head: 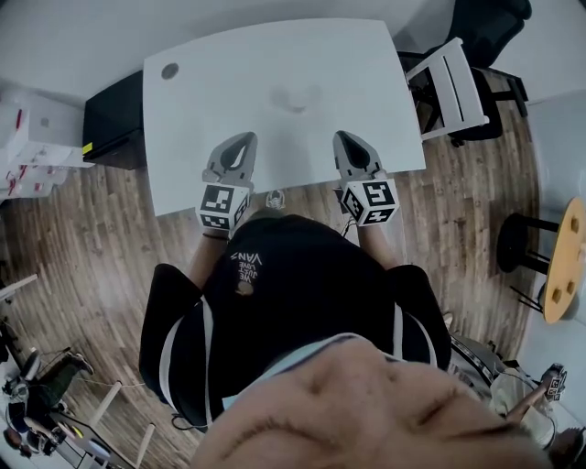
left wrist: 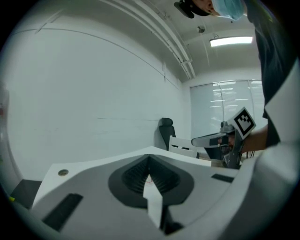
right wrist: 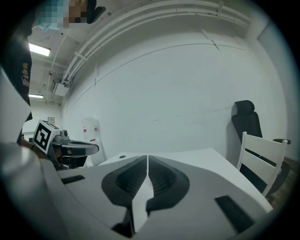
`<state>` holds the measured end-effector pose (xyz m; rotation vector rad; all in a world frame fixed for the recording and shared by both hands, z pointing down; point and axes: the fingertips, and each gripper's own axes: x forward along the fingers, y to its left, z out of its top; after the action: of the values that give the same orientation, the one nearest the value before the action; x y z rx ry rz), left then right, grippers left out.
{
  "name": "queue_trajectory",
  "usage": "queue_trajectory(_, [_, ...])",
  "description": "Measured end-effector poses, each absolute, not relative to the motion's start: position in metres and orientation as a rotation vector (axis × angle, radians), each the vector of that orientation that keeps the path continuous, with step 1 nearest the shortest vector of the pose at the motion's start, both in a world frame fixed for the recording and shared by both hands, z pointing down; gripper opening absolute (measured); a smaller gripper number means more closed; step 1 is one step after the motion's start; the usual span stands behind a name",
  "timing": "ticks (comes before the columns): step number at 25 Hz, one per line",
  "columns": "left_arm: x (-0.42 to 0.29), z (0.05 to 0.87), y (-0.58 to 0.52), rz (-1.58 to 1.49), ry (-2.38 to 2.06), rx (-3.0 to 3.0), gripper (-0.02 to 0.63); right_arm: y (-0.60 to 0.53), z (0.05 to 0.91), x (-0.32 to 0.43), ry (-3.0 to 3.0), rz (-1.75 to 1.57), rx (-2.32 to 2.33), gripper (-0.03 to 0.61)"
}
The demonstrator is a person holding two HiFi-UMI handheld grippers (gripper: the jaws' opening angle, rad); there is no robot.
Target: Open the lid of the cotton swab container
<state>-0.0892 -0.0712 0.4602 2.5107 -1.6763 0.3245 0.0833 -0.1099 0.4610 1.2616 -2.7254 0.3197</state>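
Note:
A small clear container [head: 295, 99] stands faintly visible near the middle of the white table [head: 211, 110]; I cannot make out its lid. My left gripper [head: 245, 141] and right gripper [head: 342, 138] hover side by side over the table's near edge, both pointing at the container and well short of it. In the left gripper view the left gripper [left wrist: 149, 158] is shut with nothing held, and the right gripper [left wrist: 216, 138] shows off to the side. In the right gripper view the right gripper [right wrist: 147, 157] is shut and empty, with the left gripper [right wrist: 78, 149] beside it.
A white chair [head: 453, 87] stands at the table's right end, a black office chair [head: 485, 27] behind it. A black cabinet [head: 114, 114] sits at the left end. A cable hole [head: 169, 70] marks the far left corner. A stool [head: 517, 243] and round wooden table [head: 568, 261] stand at right.

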Motion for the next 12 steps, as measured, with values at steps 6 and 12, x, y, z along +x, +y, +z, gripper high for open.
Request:
queue_trajectory(6, [-0.094, 0.469, -0.103, 0.336, -1.614, 2.543, 0.017, -0.133, 0.468, 0.075, -2.705, 0.331, 1.308, 0.013])
queue_trajectory(12, [-0.096, 0.476, -0.125, 0.324, -1.556, 2.559, 0.017, -0.145, 0.475, 0.071, -2.683, 0.351, 1.348, 0.014])
